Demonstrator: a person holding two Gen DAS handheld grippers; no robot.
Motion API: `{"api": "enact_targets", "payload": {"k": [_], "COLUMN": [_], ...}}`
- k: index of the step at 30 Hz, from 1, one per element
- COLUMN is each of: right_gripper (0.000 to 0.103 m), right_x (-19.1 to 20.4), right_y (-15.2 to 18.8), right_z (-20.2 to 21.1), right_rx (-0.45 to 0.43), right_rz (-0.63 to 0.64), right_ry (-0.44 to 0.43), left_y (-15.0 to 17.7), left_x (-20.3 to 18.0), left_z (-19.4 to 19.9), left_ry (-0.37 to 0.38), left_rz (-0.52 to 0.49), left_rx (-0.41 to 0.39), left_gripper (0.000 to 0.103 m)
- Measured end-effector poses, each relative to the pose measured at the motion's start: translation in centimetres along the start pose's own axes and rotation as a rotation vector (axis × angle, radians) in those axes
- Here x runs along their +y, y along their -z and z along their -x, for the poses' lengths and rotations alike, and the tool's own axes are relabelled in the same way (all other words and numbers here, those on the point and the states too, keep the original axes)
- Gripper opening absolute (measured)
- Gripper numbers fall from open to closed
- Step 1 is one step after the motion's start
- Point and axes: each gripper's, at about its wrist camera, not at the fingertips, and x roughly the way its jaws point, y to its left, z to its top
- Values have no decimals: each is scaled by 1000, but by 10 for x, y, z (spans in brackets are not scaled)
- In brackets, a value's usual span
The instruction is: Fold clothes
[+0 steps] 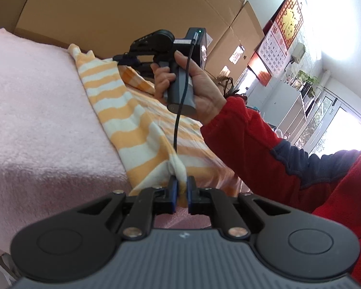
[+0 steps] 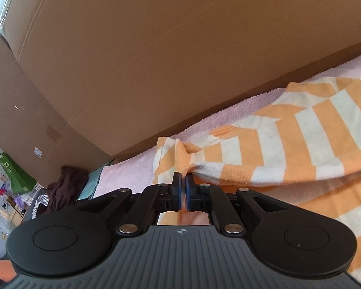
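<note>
I have the garment (image 1: pixel 142 130) in both grippers: an orange-and-white striped piece of soft, slightly fuzzy cloth, spread across a pink towel (image 1: pixel 36 110) that covers the surface under it (whether that is a tabletop or a bed, I cannot tell). The stripes run broad and even; near the far end one part is folded over so its stripes meet the others at an angle.

My left gripper (image 1: pixel 181 187) is closed on a bunched edge of the garment, the cloth pinched into a white ridge between the blue pads. From that pinch the fabric stretches away along the towel toward the right gripper (image 2: pixel 183 183), which is also clamped on cloth, a raised orange fold at the garment's other end. In the left view I see the right hand (image 1: pixel 192 84) wrapped around the grey handle of that gripper, a black cable (image 1: pixel 180 110) hanging from it down over the garment, and a red sleeve (image 1: pixel 264 149) with a dark blue band crossing the right side.

Big cardboard boxes (image 2: pixel 156 60) stand right against the towel's far edge, close behind both grips. Past the end of the towel in the right view lie a dark brown cloth (image 2: pixel 65 187) and a green bag (image 2: pixel 16 175). A calendar (image 1: pixel 274 50) hangs on the wall.
</note>
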Motion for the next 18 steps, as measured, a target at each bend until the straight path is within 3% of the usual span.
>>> {"api": "enact_targets", "payload": {"k": [8,18], "right_gripper": [5,7], "right_x": [-10,-16], "right_y": [-4,-3], "right_z": [-4,-5], "right_rx": [36,56], "right_rz": [30,141], "right_ry": [-1,83], "left_y": [3,4], "left_x": [9,11], "left_z": [-18,-31], "left_ry": [26,46], "left_rz": [35,33], "left_rx": [71,154], "left_gripper": [3,8]}}
